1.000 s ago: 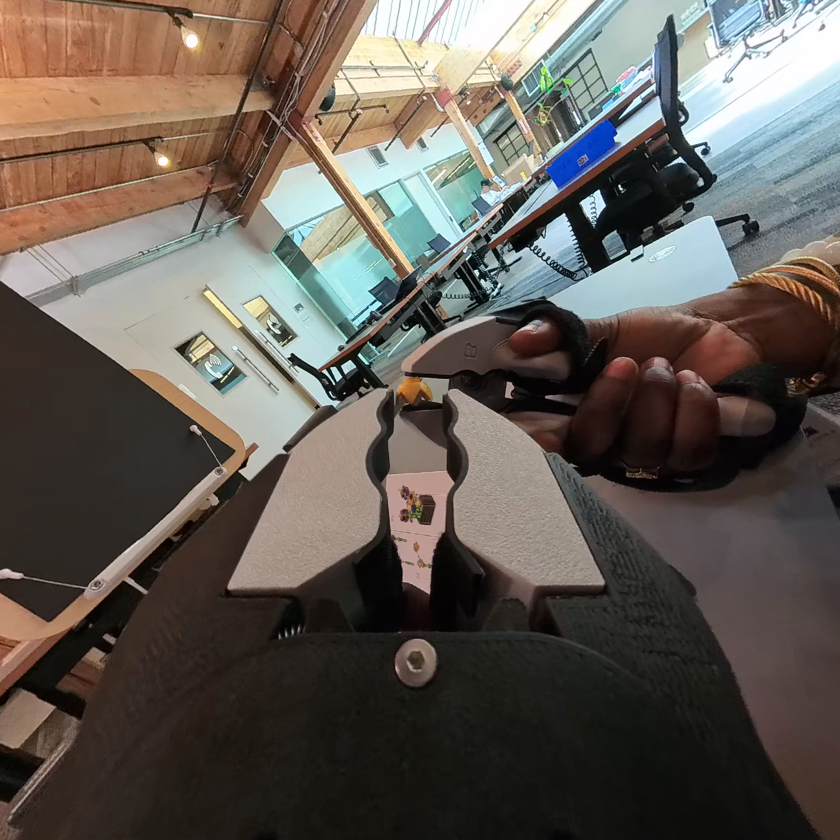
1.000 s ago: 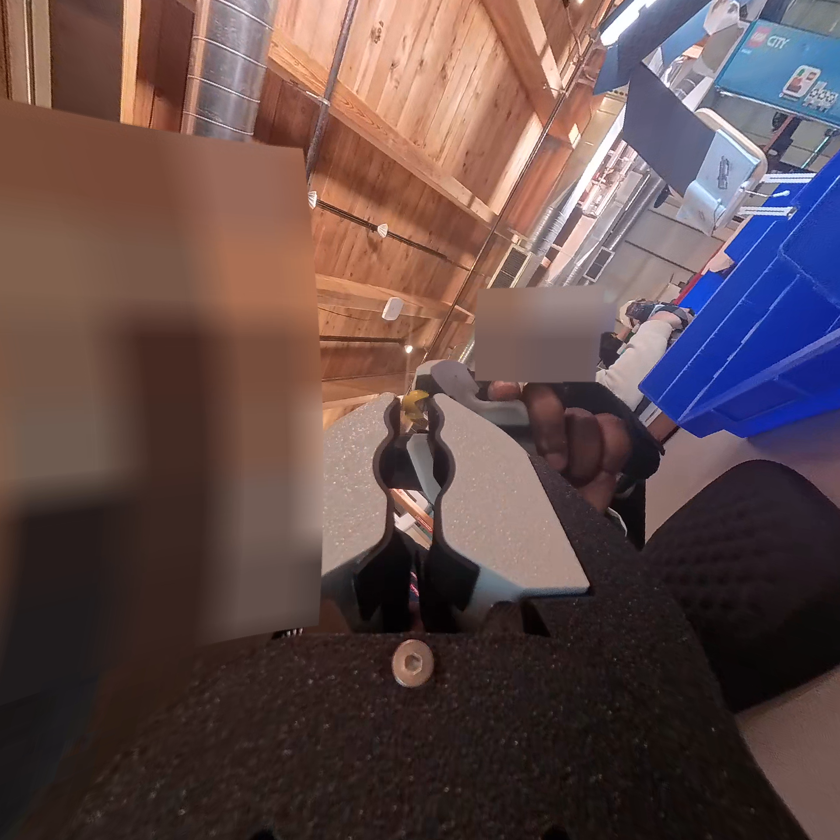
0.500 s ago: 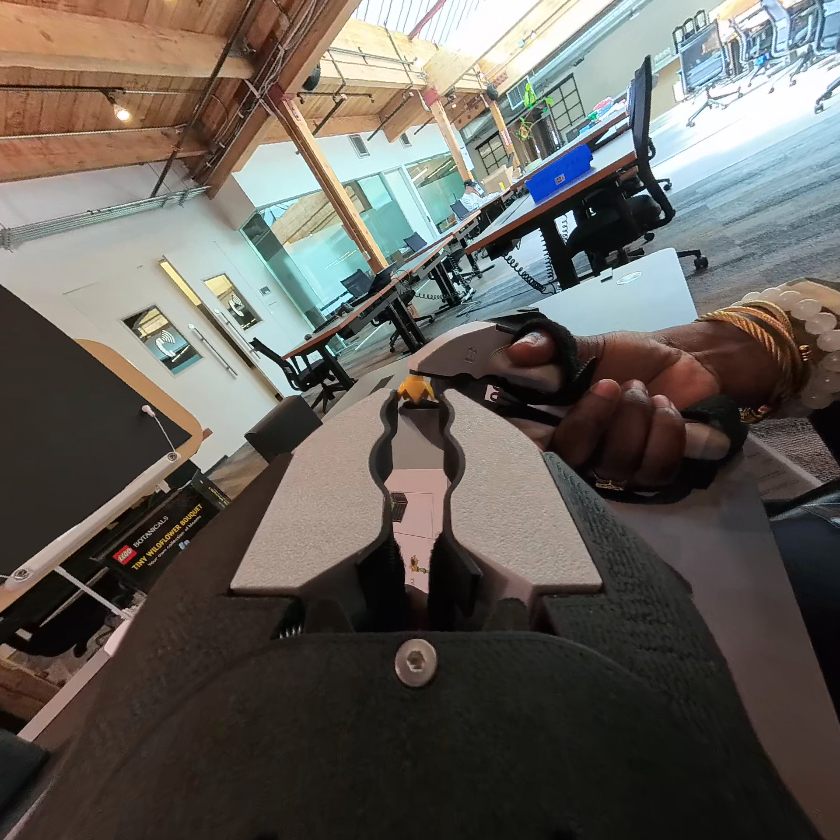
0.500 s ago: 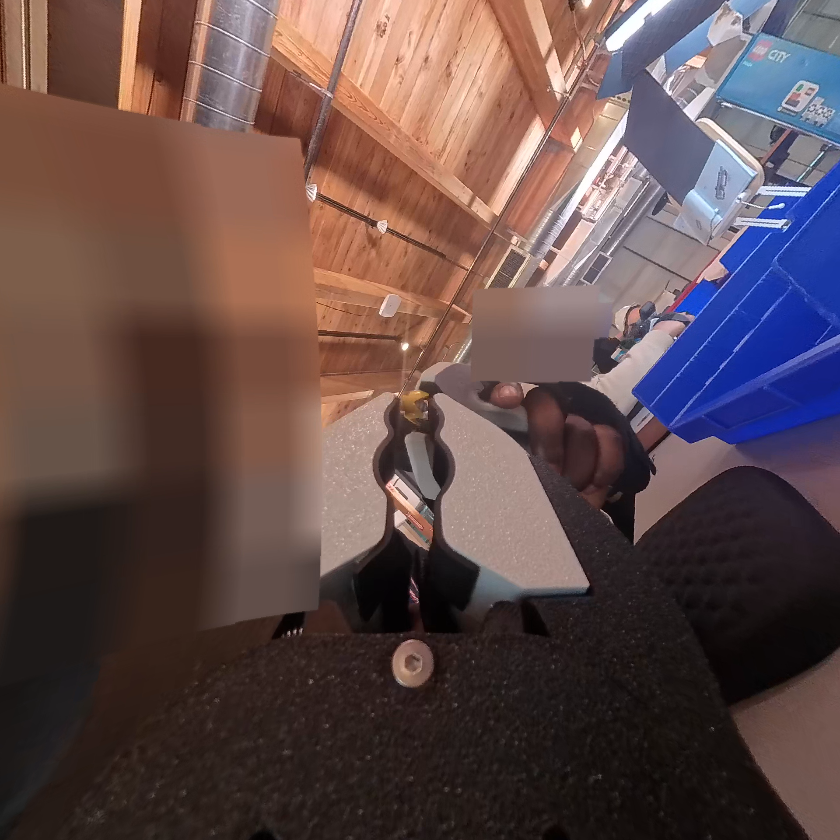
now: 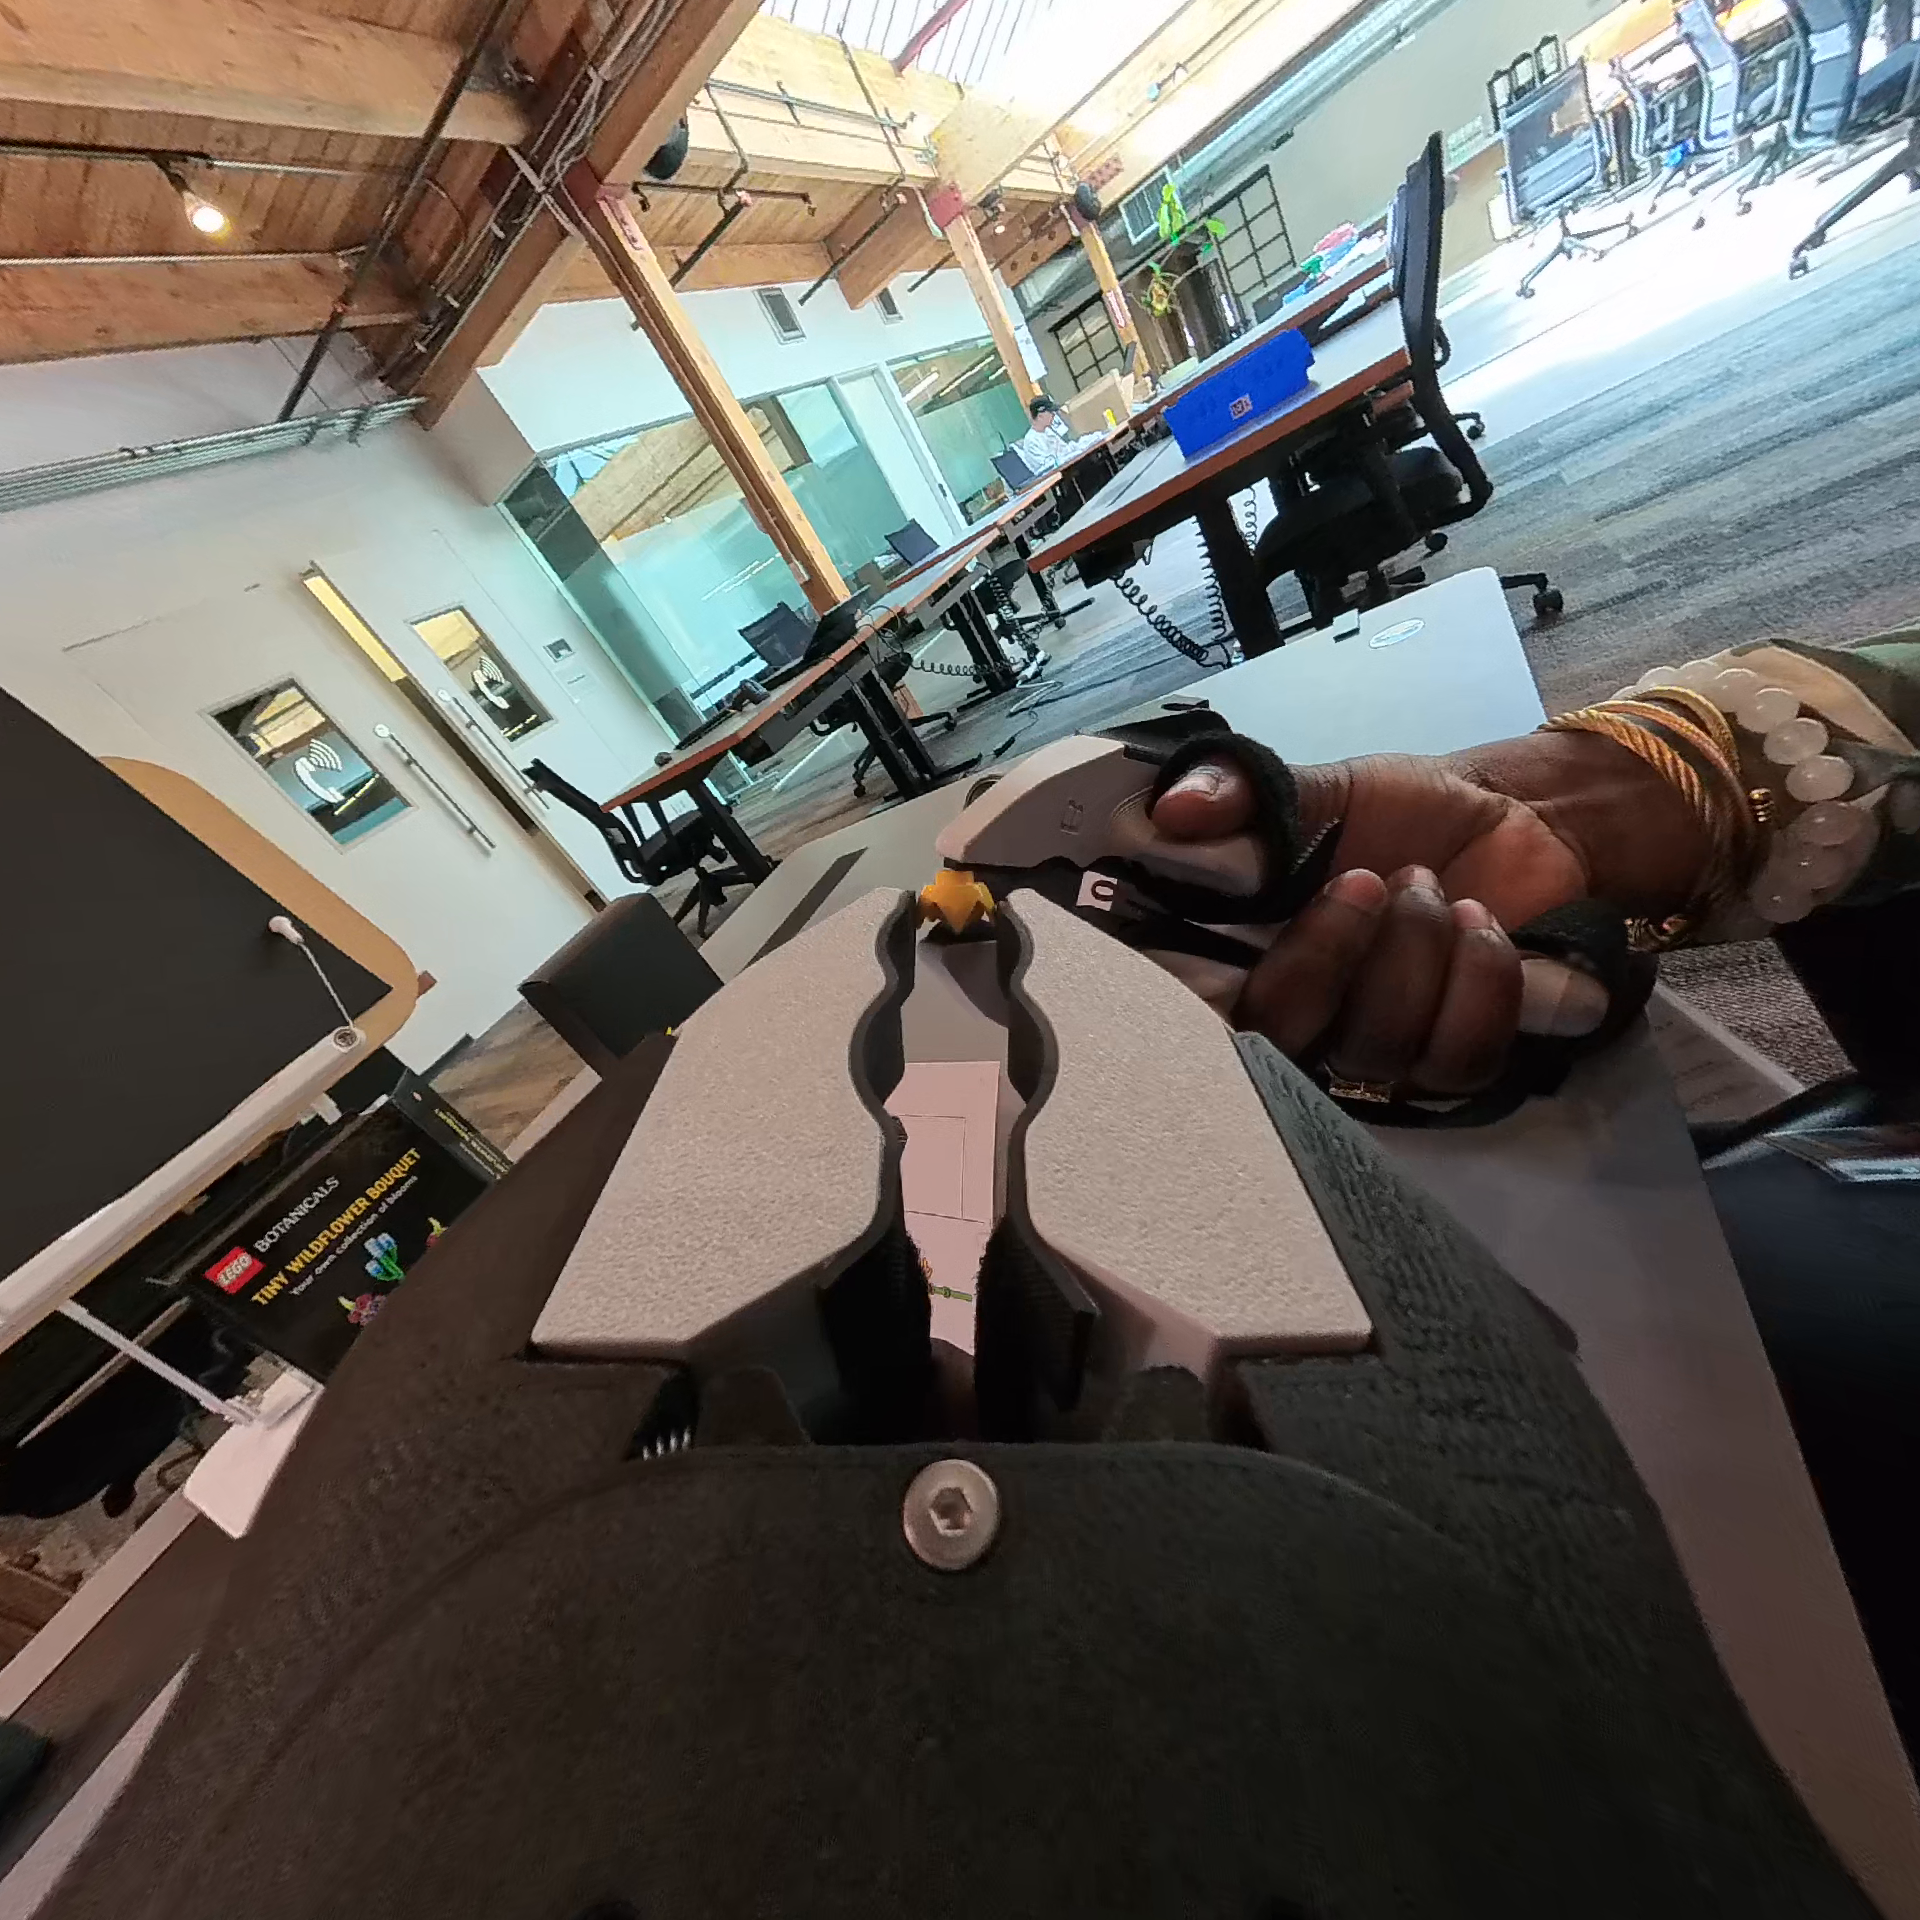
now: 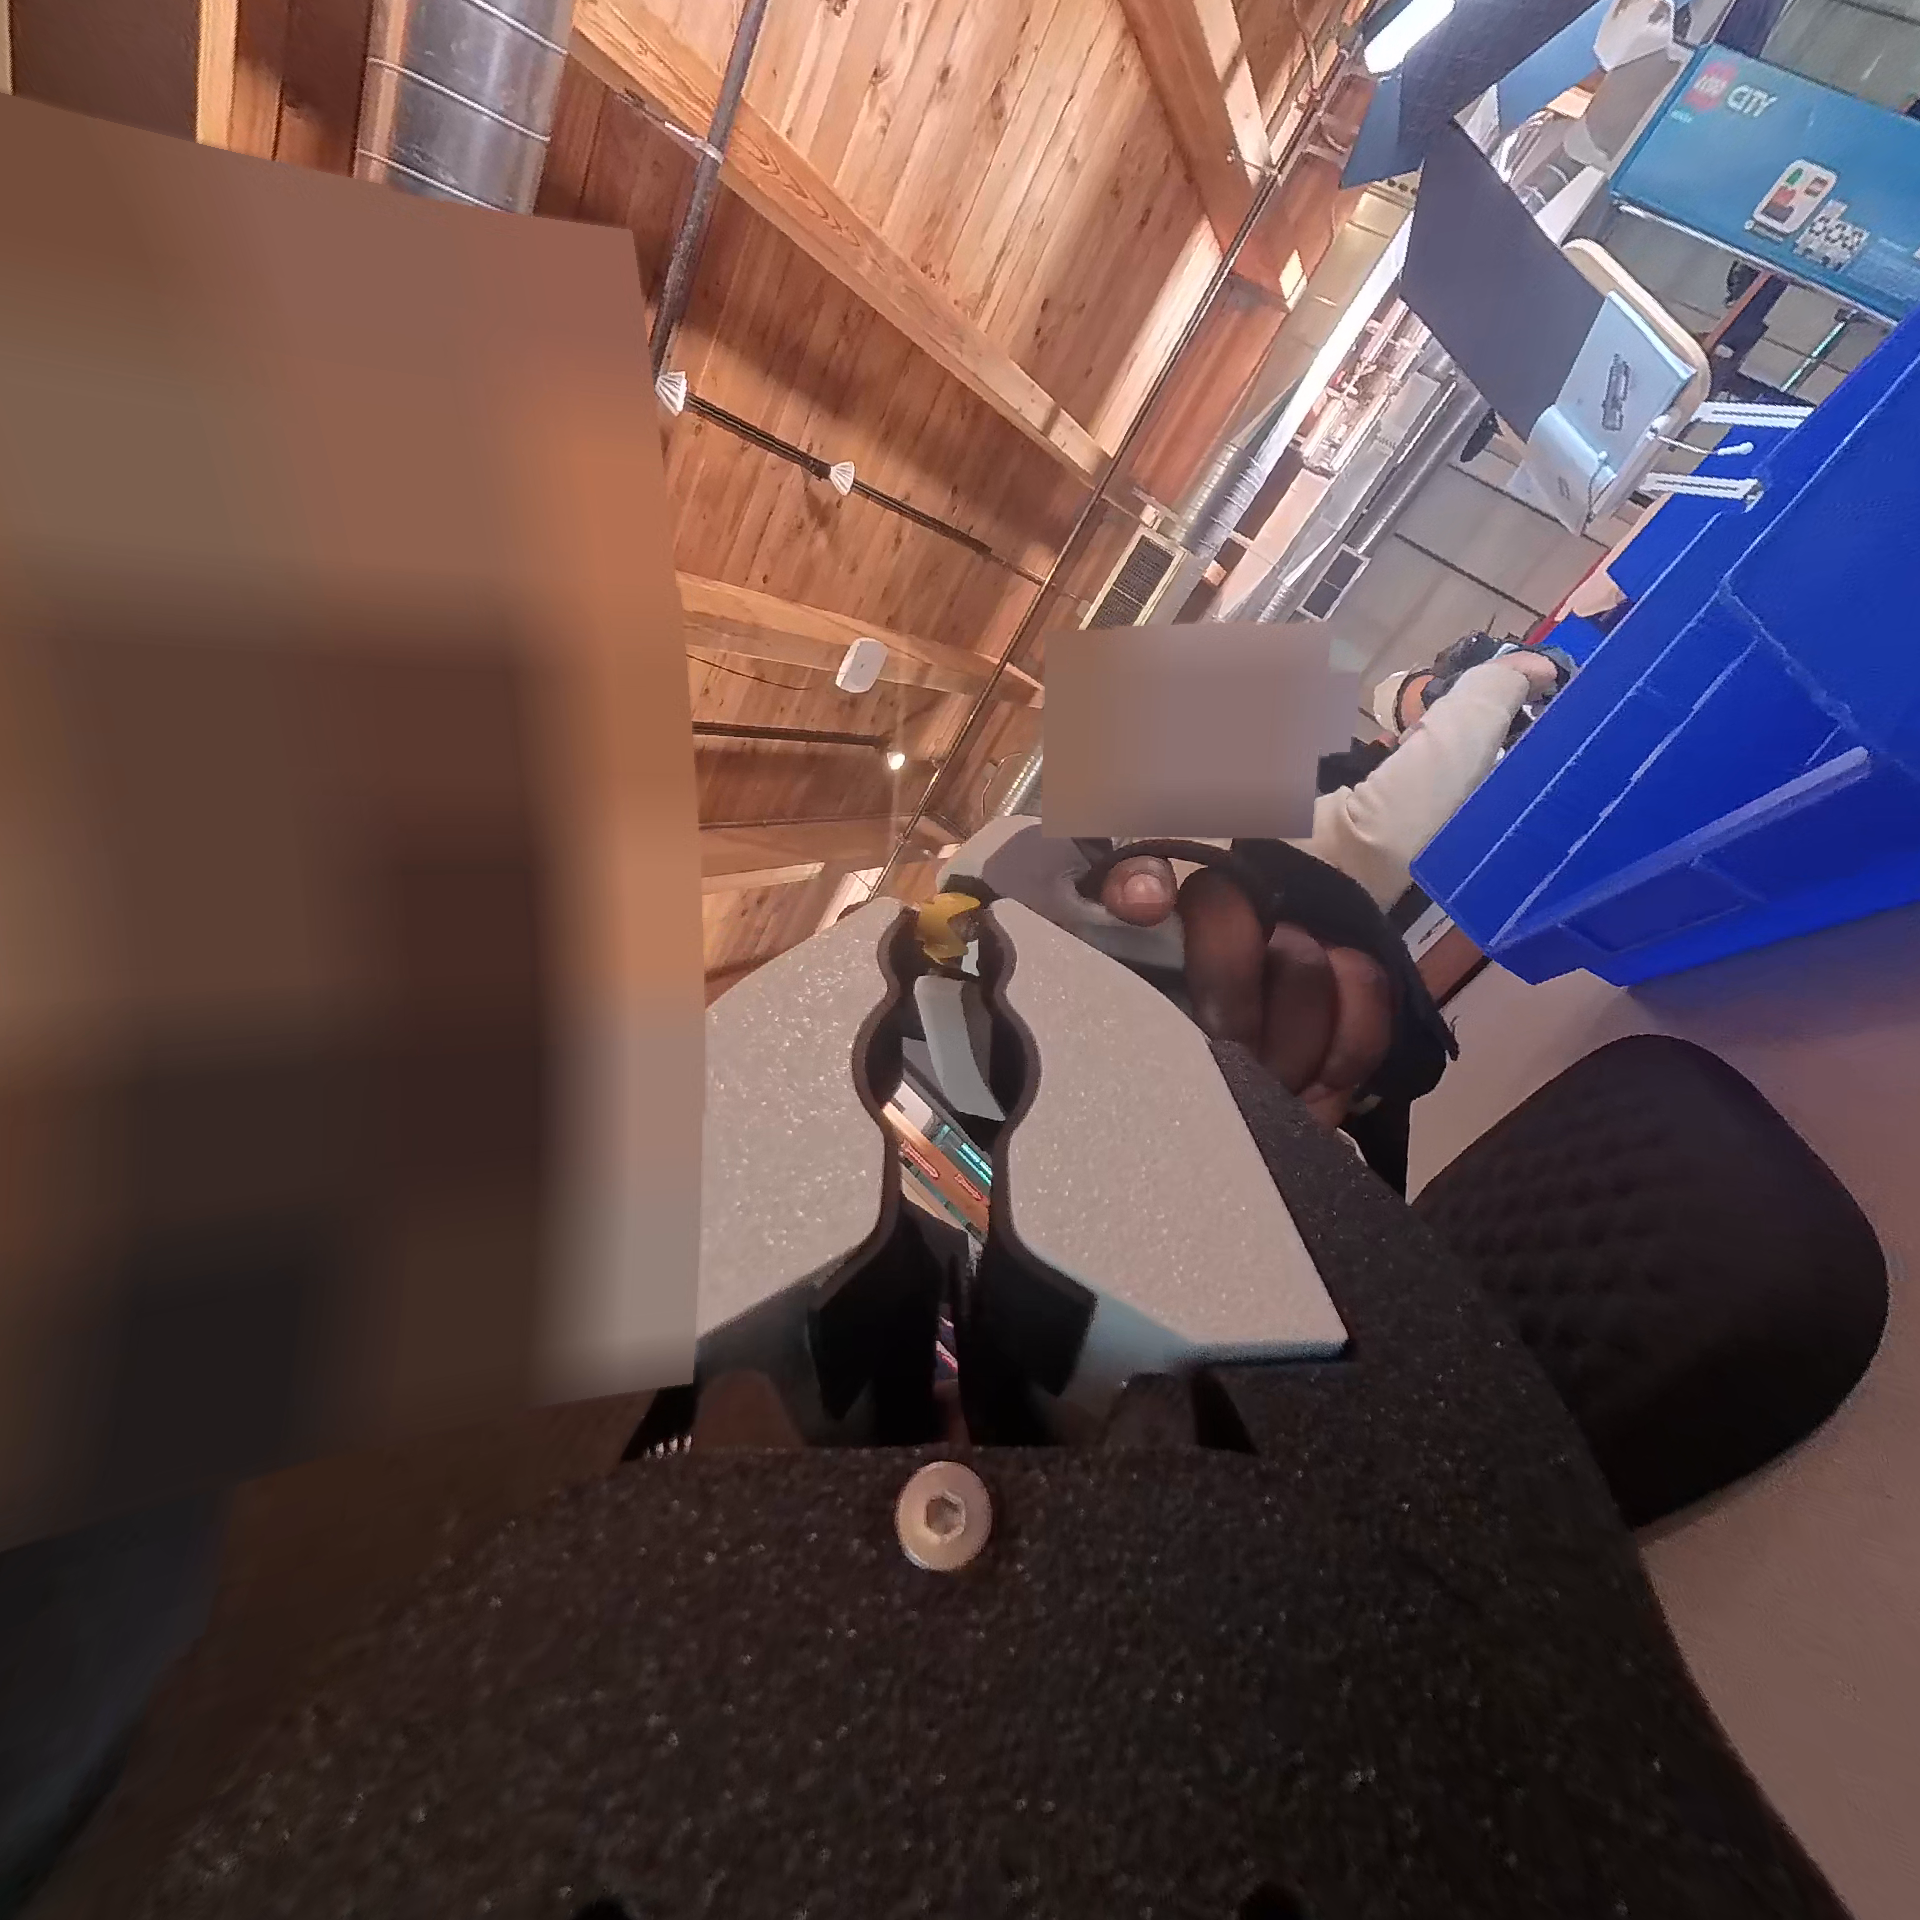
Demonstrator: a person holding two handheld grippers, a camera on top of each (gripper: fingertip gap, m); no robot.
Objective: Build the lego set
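Lego piece (image 5: pixel 954 902), small and yellow, sits pinched at the tips of both your claws, held up above the desk (image 5: pixel 1538 1226). Your left claw (image 5: pixel 954 920) is clamped on it; your right claw (image 6: pixel 943 925) is clamped on the same piece from the opposite side. An instruction sheet (image 5: pixel 951 1153) lies on the desk beneath. Blue bins (image 6: pixel 1714 748) stand at the right.

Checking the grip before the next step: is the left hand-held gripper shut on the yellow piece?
Shut on it. The left hand-held gripper has both fingertips pressed against the yellow piece, no gap either side.
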